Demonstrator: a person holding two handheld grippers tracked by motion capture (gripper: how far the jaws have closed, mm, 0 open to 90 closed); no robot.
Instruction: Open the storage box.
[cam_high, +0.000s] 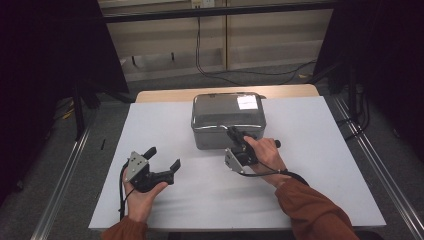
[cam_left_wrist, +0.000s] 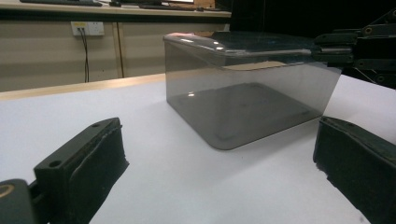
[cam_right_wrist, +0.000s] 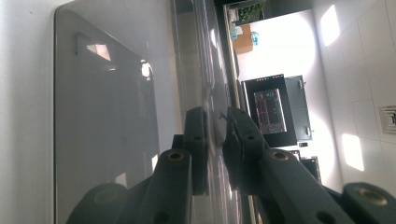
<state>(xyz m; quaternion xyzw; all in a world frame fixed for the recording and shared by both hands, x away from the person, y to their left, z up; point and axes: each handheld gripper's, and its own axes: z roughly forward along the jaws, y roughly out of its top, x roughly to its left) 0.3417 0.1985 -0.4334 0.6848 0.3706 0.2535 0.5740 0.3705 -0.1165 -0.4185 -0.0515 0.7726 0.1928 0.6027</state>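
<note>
A smoky see-through plastic box (cam_high: 227, 117) with a lid stands at the back middle of the white table (cam_high: 310, 165). My right gripper (cam_high: 233, 132), turned on its side, is shut on the lid's front rim near the box's right half. In the right gripper view the two black jaws (cam_right_wrist: 217, 126) pinch the lid's rim (cam_right_wrist: 205, 70), with the box wall (cam_right_wrist: 102, 116) to the left. My left gripper (cam_high: 164, 157) rests low over the table's left front, open and holding nothing. In the left gripper view the box (cam_left_wrist: 247, 93) stands ahead between the wide jaws, with the right gripper (cam_left_wrist: 345, 49) at its lid.
Metal rails (cam_high: 65, 175) run along both sides of the table. Cables (cam_high: 240, 72) lie on the floor behind it, below a wall of cabinets. A wall socket (cam_left_wrist: 88, 29) is behind the table. White tabletop lies bare around the box.
</note>
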